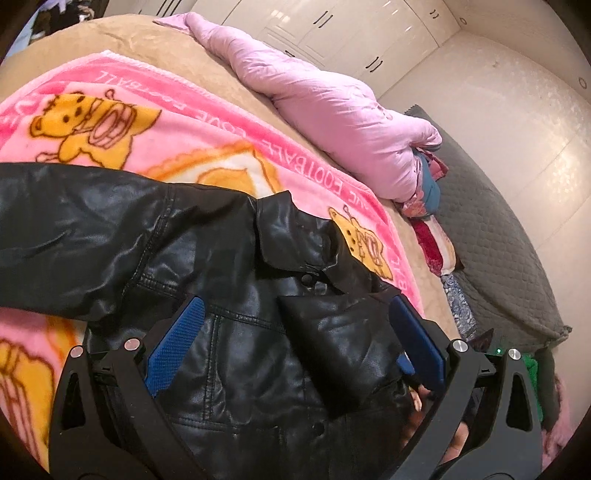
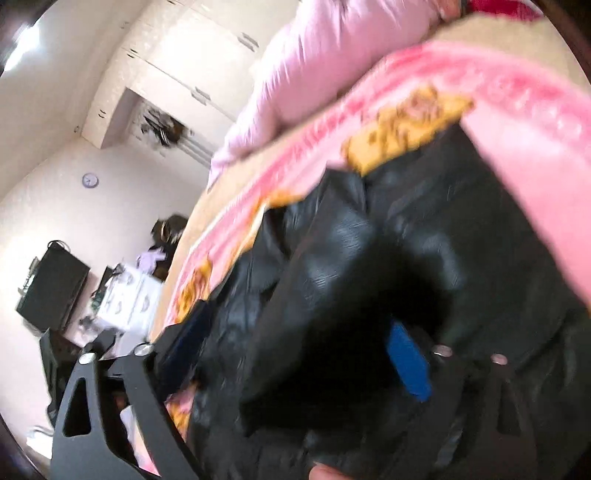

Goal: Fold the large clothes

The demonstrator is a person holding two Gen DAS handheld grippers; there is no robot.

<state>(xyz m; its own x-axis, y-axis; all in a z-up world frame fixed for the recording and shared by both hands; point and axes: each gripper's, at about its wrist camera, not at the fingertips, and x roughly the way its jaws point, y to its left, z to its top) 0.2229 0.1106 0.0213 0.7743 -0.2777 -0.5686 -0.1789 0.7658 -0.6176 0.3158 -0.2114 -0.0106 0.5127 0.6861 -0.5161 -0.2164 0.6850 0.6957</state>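
Black tool (image 1: 295,325) frames (silver screws), blue pads (image 1: 173,343).

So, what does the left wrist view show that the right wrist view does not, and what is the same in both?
Only the left wrist view: a grey quilted cover beside the bed and the jacket's collar snap button.

Only the right wrist view: a round wall clock and a dark screen across the room.

Both: the black leather jacket on the pink cartoon blanket, the lilac quilt and white cupboards.
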